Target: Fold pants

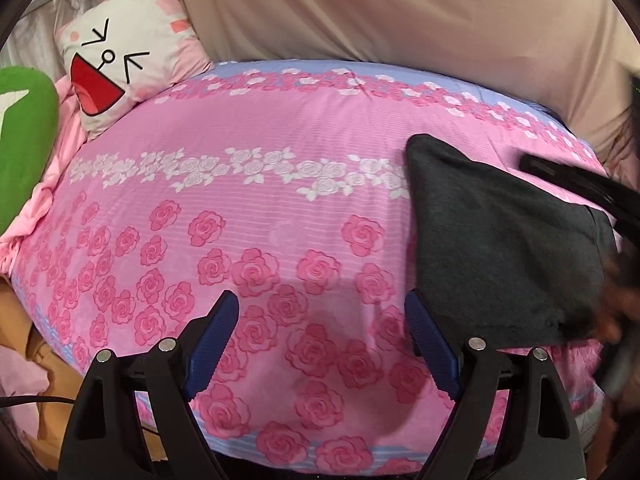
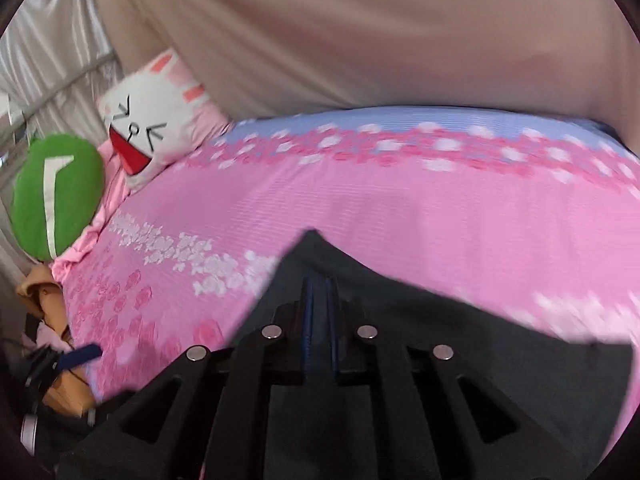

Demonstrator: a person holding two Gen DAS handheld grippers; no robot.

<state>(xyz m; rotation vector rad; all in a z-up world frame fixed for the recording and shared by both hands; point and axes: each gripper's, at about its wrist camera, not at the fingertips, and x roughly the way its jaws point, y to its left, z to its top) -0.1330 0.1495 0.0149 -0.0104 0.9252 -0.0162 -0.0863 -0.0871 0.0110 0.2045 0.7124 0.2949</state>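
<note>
The pants (image 1: 496, 240) — dark grey, bunched into a wedge with one pointed corner toward the far side of the bed — lie on the right part of the bed (image 1: 256, 216), near its right edge. In the right wrist view the same pants (image 2: 440, 344) spread below and around the right hand-held gripper (image 2: 320, 292), whose blue pads are pressed almost together with a fold of the dark cloth pinched between them. In the left wrist view that gripper shows only as a blurred black shape at the pants' right side.

The left hand-held gripper (image 1: 322, 320) hangs over the near part of the bed with its fingers spread wide and nothing between them; its right pad (image 1: 430, 344) is just beside the pants' near-left edge, though I cannot tell whether it touches.

The bed wears a pink cover with rose print, a band of white roses and a lilac border. At its far left corner sits a white cartoon-face pillow (image 1: 128, 56), with a green cushion (image 1: 24, 140) just beside it. A beige curtain (image 1: 380, 12) hangs behind the bed — orange cloth (image 1: 36, 340) lies off its left side.
</note>
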